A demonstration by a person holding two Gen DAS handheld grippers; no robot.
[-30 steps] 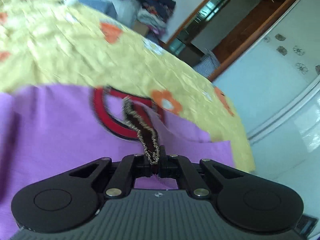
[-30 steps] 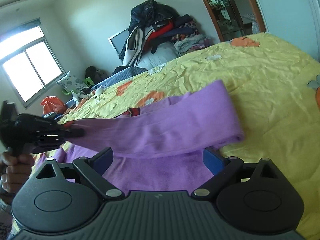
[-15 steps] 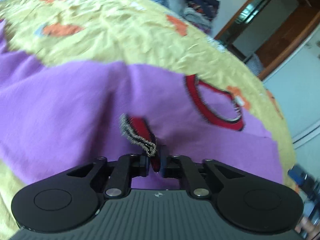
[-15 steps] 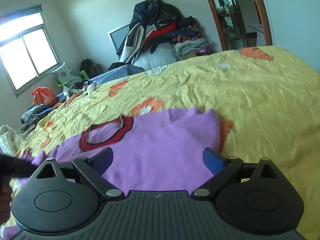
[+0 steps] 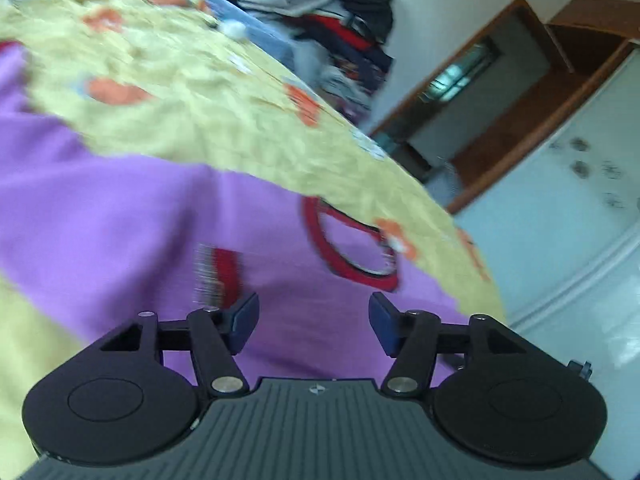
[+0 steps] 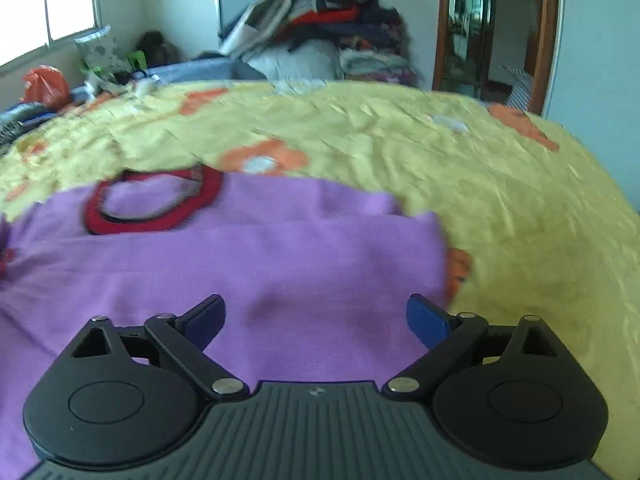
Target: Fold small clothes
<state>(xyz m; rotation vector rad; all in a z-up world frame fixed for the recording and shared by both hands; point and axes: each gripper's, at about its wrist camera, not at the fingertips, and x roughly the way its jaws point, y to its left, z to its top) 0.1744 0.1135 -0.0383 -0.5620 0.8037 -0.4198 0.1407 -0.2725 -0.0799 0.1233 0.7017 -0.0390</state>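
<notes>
One purple top [image 6: 248,264], red-trimmed neckline.

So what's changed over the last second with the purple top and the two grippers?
The left gripper let go of the red-trimmed sleeve cuff; its jaws are opening, nothing between them. The sleeve, stretched in the air before, now lies folded across the purple knit top. The right gripper stayed open and empty. The top stayed on the yellow flowered bedsheet.

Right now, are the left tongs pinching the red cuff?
Apart. The left wrist view shows the left tongs opening with only flat purple top between them; the red cuff lies just beyond the left pad, unpinched.
</notes>
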